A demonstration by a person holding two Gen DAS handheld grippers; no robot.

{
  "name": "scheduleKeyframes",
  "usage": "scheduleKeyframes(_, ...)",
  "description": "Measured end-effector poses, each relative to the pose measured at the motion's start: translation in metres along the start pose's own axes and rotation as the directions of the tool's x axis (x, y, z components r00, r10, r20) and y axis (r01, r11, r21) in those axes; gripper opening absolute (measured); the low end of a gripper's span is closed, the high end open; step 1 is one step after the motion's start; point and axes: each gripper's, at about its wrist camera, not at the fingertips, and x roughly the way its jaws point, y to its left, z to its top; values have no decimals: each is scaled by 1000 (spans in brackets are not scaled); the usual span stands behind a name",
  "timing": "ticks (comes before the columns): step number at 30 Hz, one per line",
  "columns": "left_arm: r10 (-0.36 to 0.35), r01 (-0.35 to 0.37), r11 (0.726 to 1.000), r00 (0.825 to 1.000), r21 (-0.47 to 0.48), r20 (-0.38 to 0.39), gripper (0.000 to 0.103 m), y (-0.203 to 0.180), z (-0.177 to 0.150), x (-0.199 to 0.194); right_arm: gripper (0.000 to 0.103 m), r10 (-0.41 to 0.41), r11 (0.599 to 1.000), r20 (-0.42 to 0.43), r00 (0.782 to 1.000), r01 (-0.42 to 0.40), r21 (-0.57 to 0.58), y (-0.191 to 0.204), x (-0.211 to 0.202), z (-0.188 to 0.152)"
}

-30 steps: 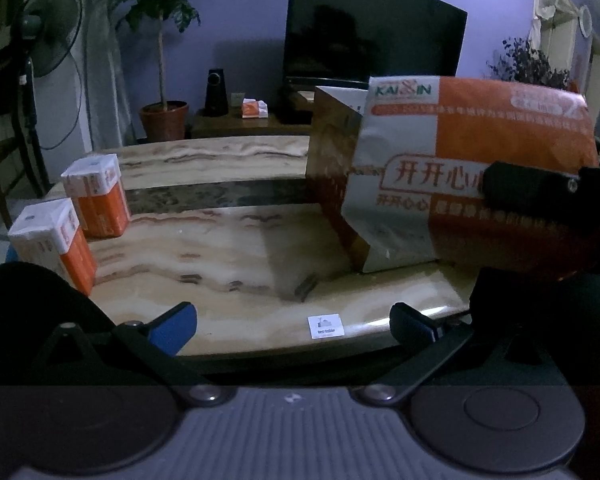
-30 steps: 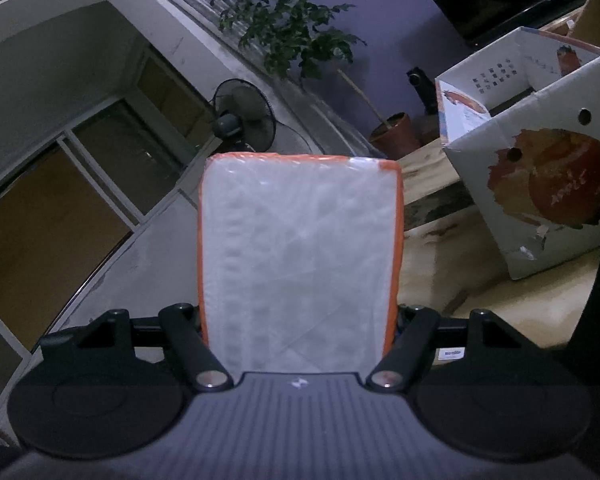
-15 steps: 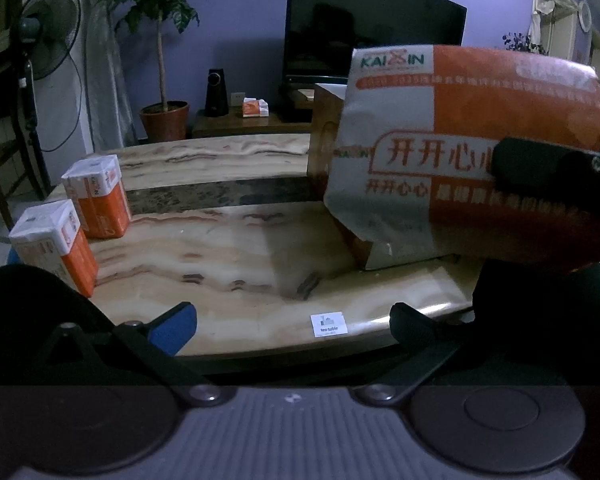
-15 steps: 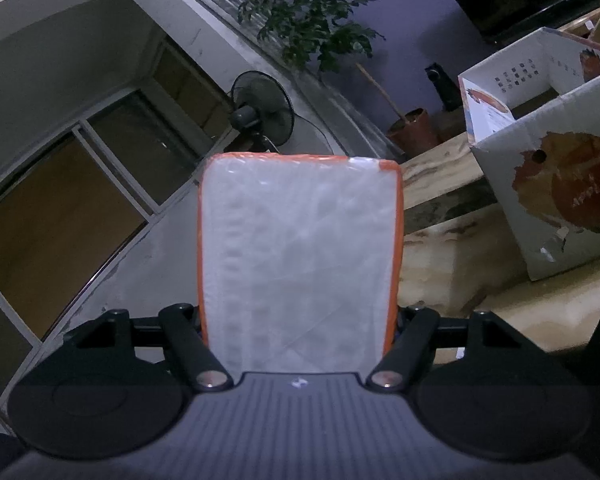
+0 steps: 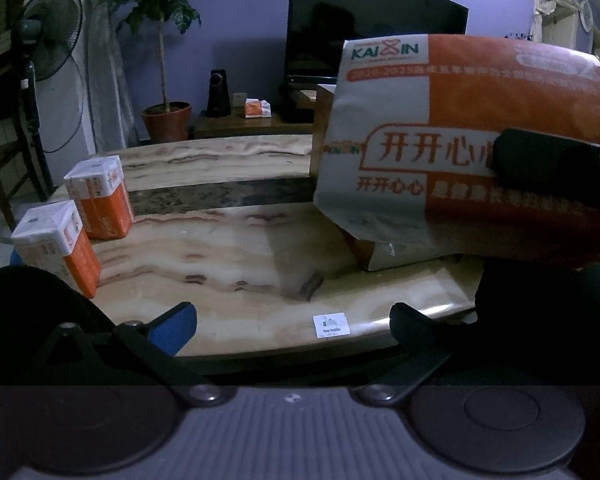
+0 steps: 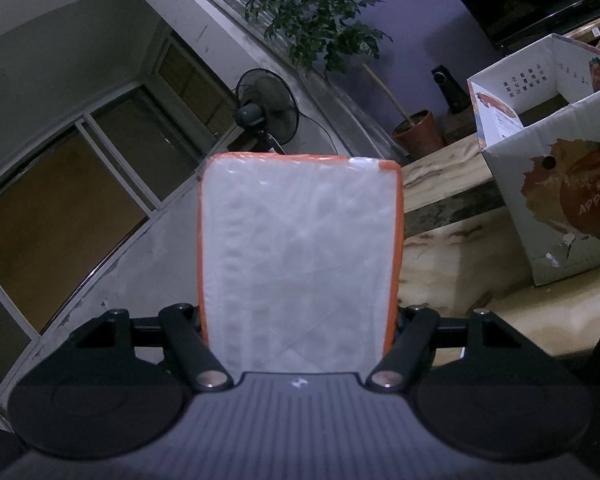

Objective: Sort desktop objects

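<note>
Your right claw (image 6: 300, 320) pinches the tissue pack (image 6: 300, 264); left claw (image 5: 294, 320) spread over the surface (image 5: 240, 264) edge, bare room left of the apple box (image 6: 560, 200).

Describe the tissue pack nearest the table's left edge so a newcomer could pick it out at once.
Start at the marble table and go to its left end, where two orange-and-white packs stand upright. The nearer tissue pack is at the table's rim; its twin stands farther back.
</note>
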Motion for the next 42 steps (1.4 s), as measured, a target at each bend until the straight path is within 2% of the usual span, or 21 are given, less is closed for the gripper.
scheduleKeyframes(23, 10, -10, 1000, 1000, 24, 4, 102, -3, -1, 0, 74, 40, 999, -17, 999, -40, -14, 12, 4, 2)
scheduleKeyframes(31, 21, -21, 998, 1000, 56, 5, 102, -9, -2, 2, 74, 42, 999, -56, 998, -44, -29, 17, 19, 9)
scheduleKeyframes(42, 29, -30, 998, 1000, 52, 7, 102, -8, -2, 3, 74, 53, 997, -67, 996, -57, -47, 24, 34, 16)
